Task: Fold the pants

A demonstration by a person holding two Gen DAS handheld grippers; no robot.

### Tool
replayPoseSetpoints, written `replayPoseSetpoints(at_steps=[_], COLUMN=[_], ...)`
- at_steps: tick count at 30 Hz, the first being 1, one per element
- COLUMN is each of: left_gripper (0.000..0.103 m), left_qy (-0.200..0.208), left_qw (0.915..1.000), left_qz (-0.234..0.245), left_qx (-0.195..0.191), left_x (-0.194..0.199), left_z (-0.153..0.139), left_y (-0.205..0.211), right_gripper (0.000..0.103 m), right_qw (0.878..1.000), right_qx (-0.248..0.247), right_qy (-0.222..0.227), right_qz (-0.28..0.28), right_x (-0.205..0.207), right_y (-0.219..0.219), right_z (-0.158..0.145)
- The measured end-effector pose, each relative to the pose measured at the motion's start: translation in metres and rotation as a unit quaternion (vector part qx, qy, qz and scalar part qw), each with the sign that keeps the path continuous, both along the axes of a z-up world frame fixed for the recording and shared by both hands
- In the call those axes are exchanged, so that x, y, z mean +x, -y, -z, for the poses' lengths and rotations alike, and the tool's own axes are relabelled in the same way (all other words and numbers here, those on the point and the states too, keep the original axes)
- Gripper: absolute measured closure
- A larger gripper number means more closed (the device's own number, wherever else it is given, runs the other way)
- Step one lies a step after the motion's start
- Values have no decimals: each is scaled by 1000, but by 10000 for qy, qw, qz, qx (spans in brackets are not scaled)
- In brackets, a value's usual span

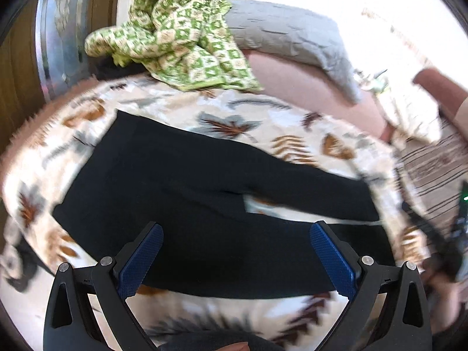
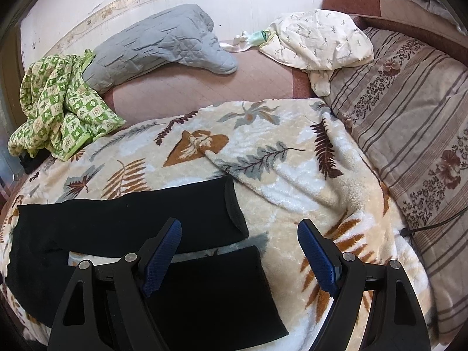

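Leaf blanket [image 2: 263,152]: pants [image 2: 122,213] (flat) below grippers [image 2: 238,251].

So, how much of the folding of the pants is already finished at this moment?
Done: the black pants lie spread flat on the leaf-patterned blanket, the two legs apart with blanket showing between them. In hand: nothing; the left gripper hovers open near the waist end, and the right gripper hovers open by the leg cuffs. Left: every fold, since no part is doubled over yet.

Left wrist view: close above black pants [image 1: 204,204], facing the wall. Right wrist view: close above the leg ends. Shared: leaf blanket [image 2: 278,161].
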State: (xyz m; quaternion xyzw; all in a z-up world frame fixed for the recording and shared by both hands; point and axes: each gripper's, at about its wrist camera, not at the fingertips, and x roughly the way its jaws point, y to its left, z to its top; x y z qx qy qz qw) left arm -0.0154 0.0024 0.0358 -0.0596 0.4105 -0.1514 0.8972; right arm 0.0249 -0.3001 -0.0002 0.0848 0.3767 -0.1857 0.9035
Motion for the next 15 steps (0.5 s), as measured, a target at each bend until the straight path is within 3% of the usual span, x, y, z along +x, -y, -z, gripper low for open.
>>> replayPoseSetpoints(at_steps=[3, 7, 15], left_gripper=[1, 1, 1], left_qy=[-316, -530, -180], left_qw=[9986, 9959, 9996], left_qz=[172, 403, 198], left_qx=[-394, -605, -41], left_x=[2, 4, 15], left_z=[9, 13, 18], left_y=[0, 0, -10], right_gripper=[20, 20, 20], right_qw=[9999, 9994, 9969], right_qx=[103, 292, 626], right_qy=[-99, -197, -331], right_qz=[7, 7, -338], right_x=[2, 4, 11], right_y=[2, 4, -12], right_z=[4, 10, 18])
